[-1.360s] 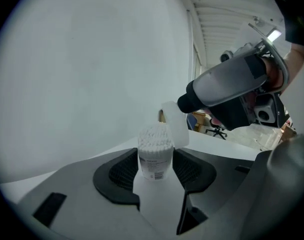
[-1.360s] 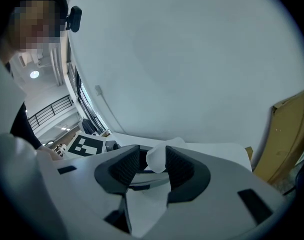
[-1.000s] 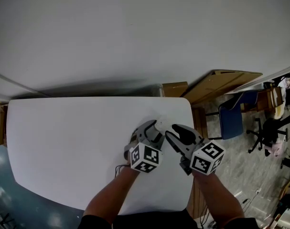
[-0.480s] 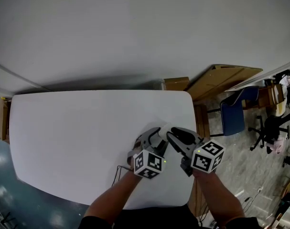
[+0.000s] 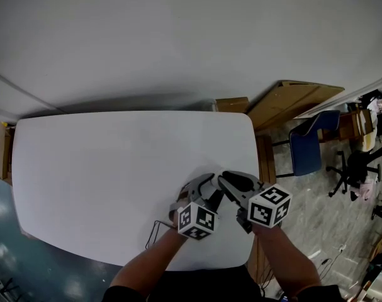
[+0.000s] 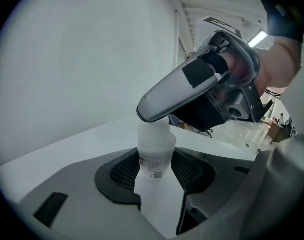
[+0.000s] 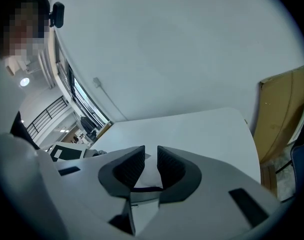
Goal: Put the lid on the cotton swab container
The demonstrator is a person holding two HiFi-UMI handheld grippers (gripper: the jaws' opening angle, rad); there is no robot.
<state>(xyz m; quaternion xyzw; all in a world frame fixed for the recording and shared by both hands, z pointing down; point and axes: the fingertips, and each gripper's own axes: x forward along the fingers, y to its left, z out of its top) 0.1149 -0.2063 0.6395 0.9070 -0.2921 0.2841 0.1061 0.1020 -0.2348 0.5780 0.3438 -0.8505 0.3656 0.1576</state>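
**Labelled swab container gripped, lid under the other claw**

The translucent white plastic cotton swab container (image 6: 155,160) carries a pale label with a few lines of dark print, too small to read. It stands upright between the ribbed black pads of the left claw (image 6: 157,176), which is clenched on its sides, above the white table (image 5: 102,168) near the right front corner. The right claw (image 7: 150,166) reaches over the container's top, and its jaws are closing on the white round lid (image 7: 148,178), with the pads against its sides. Each claw's cube bears black-and-white square markers, not writing.

A thin black cable (image 5: 154,233) loops on the table beside the person's left forearm. Past the table's right edge stand leaning brown cardboard sheets (image 5: 294,102), a small cardboard box (image 5: 231,104) and a blue chair (image 5: 304,151). Nothing lies between the claws and the container.
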